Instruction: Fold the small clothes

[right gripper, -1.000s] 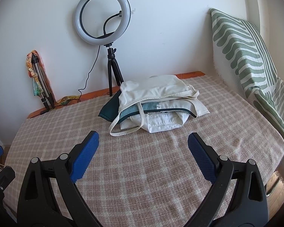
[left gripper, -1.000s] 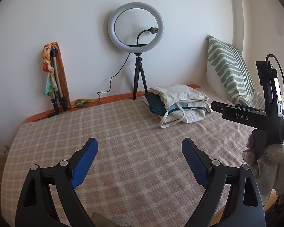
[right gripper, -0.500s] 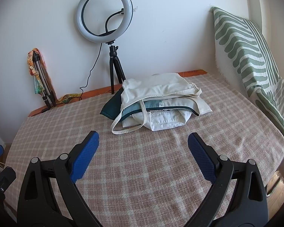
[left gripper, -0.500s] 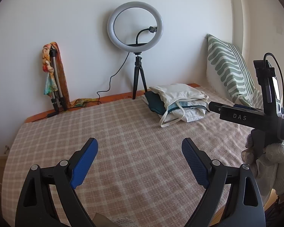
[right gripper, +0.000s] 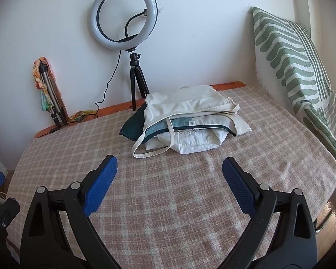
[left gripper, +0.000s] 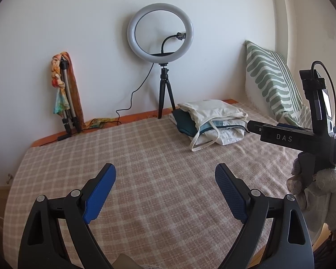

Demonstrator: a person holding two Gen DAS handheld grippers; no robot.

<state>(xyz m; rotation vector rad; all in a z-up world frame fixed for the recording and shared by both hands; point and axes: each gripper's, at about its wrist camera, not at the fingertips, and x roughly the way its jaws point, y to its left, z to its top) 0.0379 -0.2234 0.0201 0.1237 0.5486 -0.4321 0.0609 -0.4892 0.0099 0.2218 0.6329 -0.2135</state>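
Checked bed (right gripper: 190, 201) | both my grippers (right gripper: 169, 179) (left gripper: 165, 187) gaping, empty | clothes pile (right gripper: 190, 123) ahead; risk I snag several layers, loose strap (right gripper: 154, 143) drags

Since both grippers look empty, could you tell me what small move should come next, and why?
Probably ease the right gripper forward to the clothes pile and take the cream top piece. Both it and the left gripper are open and short of the pile, above the checked blanket.
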